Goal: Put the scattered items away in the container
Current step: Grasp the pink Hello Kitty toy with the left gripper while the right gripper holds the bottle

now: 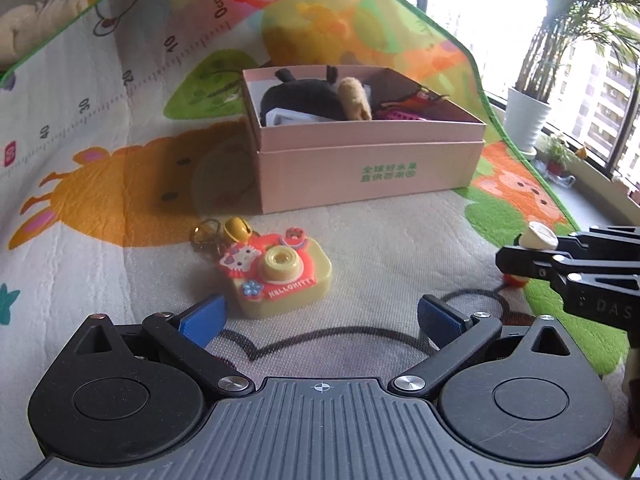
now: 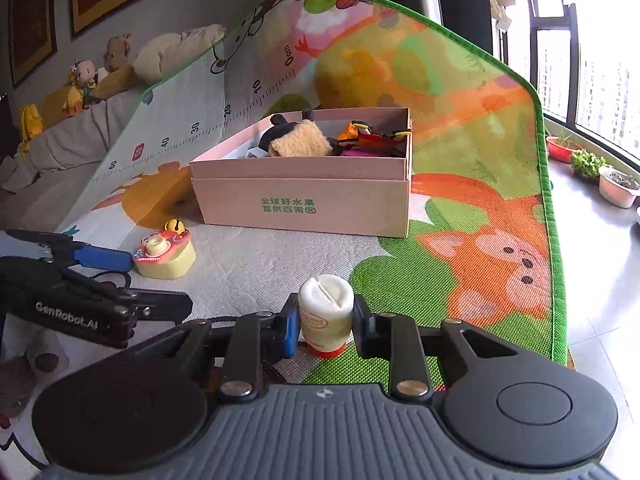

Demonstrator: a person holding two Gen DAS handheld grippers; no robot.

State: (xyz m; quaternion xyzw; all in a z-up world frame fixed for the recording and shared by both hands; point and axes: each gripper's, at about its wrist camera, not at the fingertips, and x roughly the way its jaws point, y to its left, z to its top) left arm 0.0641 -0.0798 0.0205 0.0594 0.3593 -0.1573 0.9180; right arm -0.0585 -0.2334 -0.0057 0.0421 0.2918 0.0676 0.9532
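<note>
A pink cardboard box (image 1: 372, 160) (image 2: 300, 200) stands on the play mat, holding a black plush (image 1: 300, 98), a tan plush (image 2: 300, 142) and other toys. A yellow Hello Kitty toy camera (image 1: 280, 276) (image 2: 164, 258) with a bell keyring lies on the mat in front of the box. My left gripper (image 1: 320, 314) (image 2: 132, 282) is open just short of it, nothing between its blue pads. My right gripper (image 2: 326, 330) is shut on a small cream squeeze bottle (image 2: 326, 316) (image 1: 538, 236), held upside down with its red cap by the mat.
The colourful play mat (image 2: 480, 184) curls up behind the box and ends in a green edge at the right. Beyond it lie grey floor and potted plants (image 2: 588, 164) by the window. A sofa with plush toys (image 2: 84, 80) is at the left.
</note>
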